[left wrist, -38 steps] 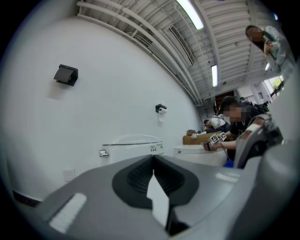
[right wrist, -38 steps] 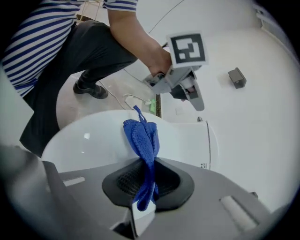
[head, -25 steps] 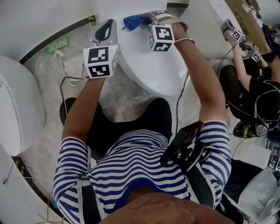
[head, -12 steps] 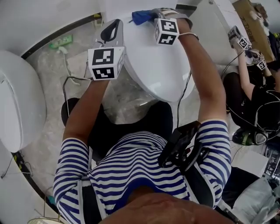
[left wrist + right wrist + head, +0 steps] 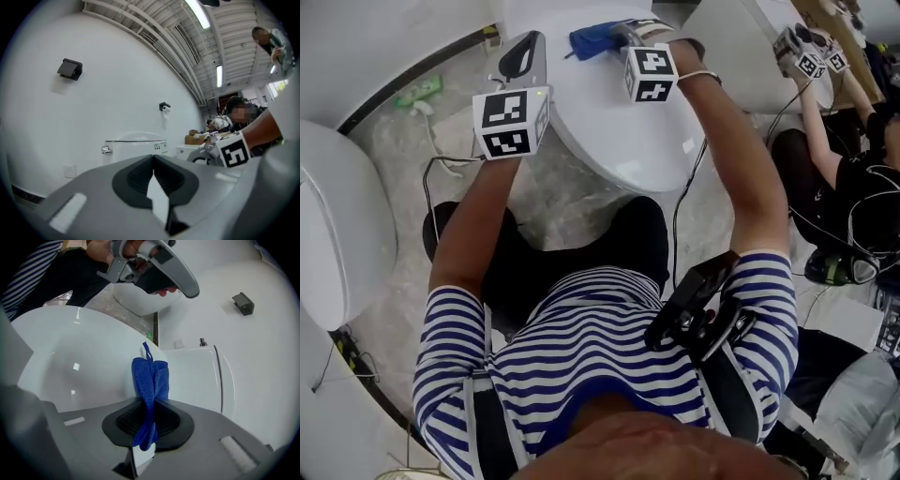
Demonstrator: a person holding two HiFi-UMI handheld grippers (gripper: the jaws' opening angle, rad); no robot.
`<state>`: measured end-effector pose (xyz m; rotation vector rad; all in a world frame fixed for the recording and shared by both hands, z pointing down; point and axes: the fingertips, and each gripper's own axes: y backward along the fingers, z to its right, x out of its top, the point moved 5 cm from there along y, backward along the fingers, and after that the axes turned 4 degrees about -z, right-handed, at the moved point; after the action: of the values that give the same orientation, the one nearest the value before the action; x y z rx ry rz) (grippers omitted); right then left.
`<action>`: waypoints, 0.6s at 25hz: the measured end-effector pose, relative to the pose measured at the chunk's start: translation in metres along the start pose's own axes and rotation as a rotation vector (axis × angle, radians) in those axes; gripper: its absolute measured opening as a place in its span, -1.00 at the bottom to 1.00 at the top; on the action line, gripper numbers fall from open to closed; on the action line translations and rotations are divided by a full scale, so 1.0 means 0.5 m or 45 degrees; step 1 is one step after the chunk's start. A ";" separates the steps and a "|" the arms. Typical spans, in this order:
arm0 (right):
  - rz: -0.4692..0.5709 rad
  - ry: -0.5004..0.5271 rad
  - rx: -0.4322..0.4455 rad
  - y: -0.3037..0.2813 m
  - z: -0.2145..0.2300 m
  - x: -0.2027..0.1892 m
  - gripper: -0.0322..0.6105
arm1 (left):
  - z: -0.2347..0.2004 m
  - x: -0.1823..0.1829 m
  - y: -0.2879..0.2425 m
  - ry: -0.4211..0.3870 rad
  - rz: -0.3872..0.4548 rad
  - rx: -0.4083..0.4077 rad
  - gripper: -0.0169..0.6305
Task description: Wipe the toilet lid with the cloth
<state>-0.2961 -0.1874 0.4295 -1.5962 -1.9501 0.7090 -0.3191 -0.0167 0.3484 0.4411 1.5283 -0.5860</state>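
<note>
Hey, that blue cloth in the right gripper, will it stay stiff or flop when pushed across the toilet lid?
Probably floppy: the cloth folds and bunches where the right gripper pinches it. It looks light, a thin fuzzy weave. On the glossy toilet lid it would likely slide easily but crumple.

Toilet lid [image 5: 619,122] was glossy, smooth white, cloth [image 5: 151,380] was soft napped blue fabric, right gripper [image 5: 149,413] was matt grey plastic, its pads [image 5: 127,420] ribbed black, floor [image 5: 572,202] was speckled stone.

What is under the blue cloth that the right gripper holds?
The white toilet lid lies under the blue cloth, which the right gripper clamps. The patch directly beneath the cloth is covered.
</note>
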 end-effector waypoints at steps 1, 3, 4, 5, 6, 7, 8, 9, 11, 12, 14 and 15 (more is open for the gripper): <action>0.002 0.004 0.003 0.015 -0.015 0.001 -0.75 | 0.004 -0.002 0.005 -0.006 -0.001 -0.002 -0.94; 0.002 0.004 0.013 0.046 -0.048 0.002 -0.75 | 0.011 -0.007 0.013 -0.014 -0.008 -0.011 -0.94; -0.001 0.005 0.019 0.062 -0.064 0.001 -0.75 | 0.015 -0.007 0.016 -0.016 -0.010 -0.018 -0.94; -0.005 0.009 0.018 0.078 -0.077 -0.001 -0.75 | 0.018 -0.005 0.017 -0.016 -0.008 -0.023 -0.94; -0.008 0.013 0.014 0.096 -0.088 -0.003 -0.75 | 0.020 -0.002 0.018 -0.016 -0.004 -0.026 -0.94; -0.012 0.012 0.013 0.117 -0.103 -0.005 -0.75 | 0.026 0.001 0.020 -0.018 0.000 -0.032 -0.94; -0.019 0.002 0.020 0.140 -0.125 -0.006 -0.75 | 0.036 0.002 0.022 -0.025 0.001 -0.045 -0.94; -0.025 -0.013 0.030 0.165 -0.153 -0.007 -0.75 | 0.049 -0.001 0.025 -0.035 0.001 -0.062 -0.94; -0.020 -0.028 0.043 0.208 -0.206 -0.003 -0.75 | 0.066 -0.008 0.032 -0.054 0.003 -0.077 -0.94; -0.014 -0.023 0.047 0.225 -0.229 0.000 -0.75 | 0.069 -0.012 0.035 -0.059 0.003 -0.074 -0.94; -0.013 -0.012 0.055 0.256 -0.275 0.000 -0.75 | 0.074 -0.017 0.036 -0.065 0.003 -0.070 -0.94; -0.017 -0.012 0.058 0.270 -0.296 -0.004 -0.75 | 0.078 -0.017 0.032 -0.069 0.003 -0.071 -0.94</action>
<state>-0.0989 -0.1559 0.4452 -1.5543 -1.9362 0.7516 -0.2781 -0.0271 0.3559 0.3814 1.4887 -0.5482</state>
